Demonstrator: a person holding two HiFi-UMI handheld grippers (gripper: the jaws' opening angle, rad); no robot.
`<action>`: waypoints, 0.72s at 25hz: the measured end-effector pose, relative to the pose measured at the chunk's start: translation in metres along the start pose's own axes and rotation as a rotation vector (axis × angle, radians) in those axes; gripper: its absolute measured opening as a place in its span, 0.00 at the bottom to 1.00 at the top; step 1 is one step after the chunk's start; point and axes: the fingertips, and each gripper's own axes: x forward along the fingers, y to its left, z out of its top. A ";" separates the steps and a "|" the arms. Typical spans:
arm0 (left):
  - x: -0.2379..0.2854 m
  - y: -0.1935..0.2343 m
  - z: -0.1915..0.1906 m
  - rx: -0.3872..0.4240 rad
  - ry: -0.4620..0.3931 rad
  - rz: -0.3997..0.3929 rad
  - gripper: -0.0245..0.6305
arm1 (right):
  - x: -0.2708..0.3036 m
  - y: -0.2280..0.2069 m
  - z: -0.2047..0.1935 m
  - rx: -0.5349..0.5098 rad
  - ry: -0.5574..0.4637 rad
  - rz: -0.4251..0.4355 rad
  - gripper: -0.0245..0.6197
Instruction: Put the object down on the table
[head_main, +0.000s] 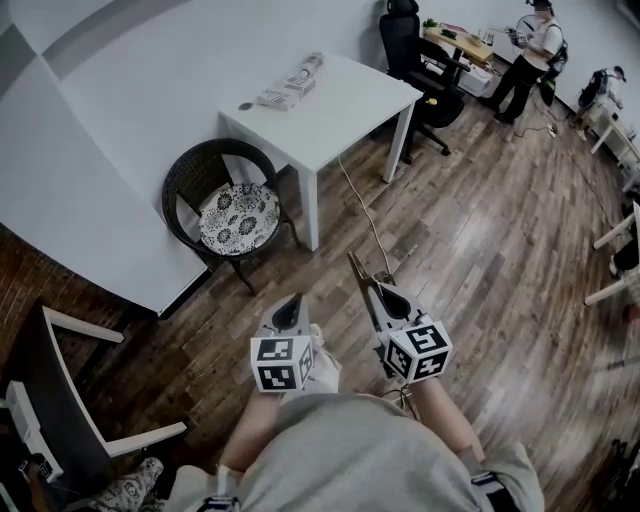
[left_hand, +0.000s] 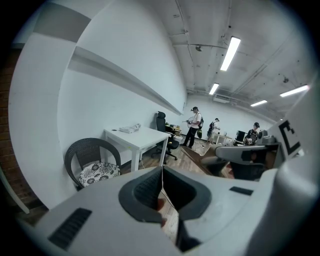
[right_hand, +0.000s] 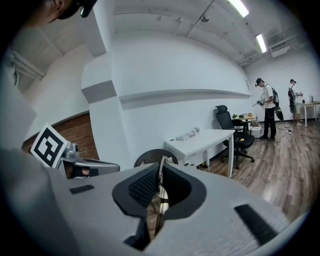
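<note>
A thin flat brownish strip (head_main: 358, 268) sticks forward out of my right gripper (head_main: 377, 290), which is shut on it. In the right gripper view the strip (right_hand: 161, 186) shows edge-on between the dark pads (right_hand: 142, 189). My left gripper (head_main: 289, 302) is level beside it, shut, with nothing seen between its pads (left_hand: 150, 190). Both are held at waist height over the wooden floor. The white table (head_main: 345, 110) stands ahead and slightly left, well out of reach. From the left gripper view the table (left_hand: 142, 137) is in the middle distance, the right gripper (left_hand: 247, 156) close on the right.
On the table lie a pale packet (head_main: 290, 86) and a small dark disc (head_main: 245, 105). A wicker chair with a patterned cushion (head_main: 237, 218) stands at its near left. A black office chair (head_main: 418, 55) and people (head_main: 530, 55) are beyond. A cable (head_main: 362, 215) runs across the floor.
</note>
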 end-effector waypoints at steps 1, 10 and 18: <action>0.009 0.005 0.004 -0.002 0.000 0.000 0.05 | 0.009 -0.004 0.004 -0.002 -0.001 -0.001 0.06; 0.078 0.047 0.053 0.004 0.006 -0.006 0.05 | 0.090 -0.032 0.043 -0.015 0.001 -0.004 0.06; 0.140 0.081 0.094 0.015 0.010 -0.028 0.05 | 0.156 -0.060 0.076 -0.027 -0.005 -0.028 0.06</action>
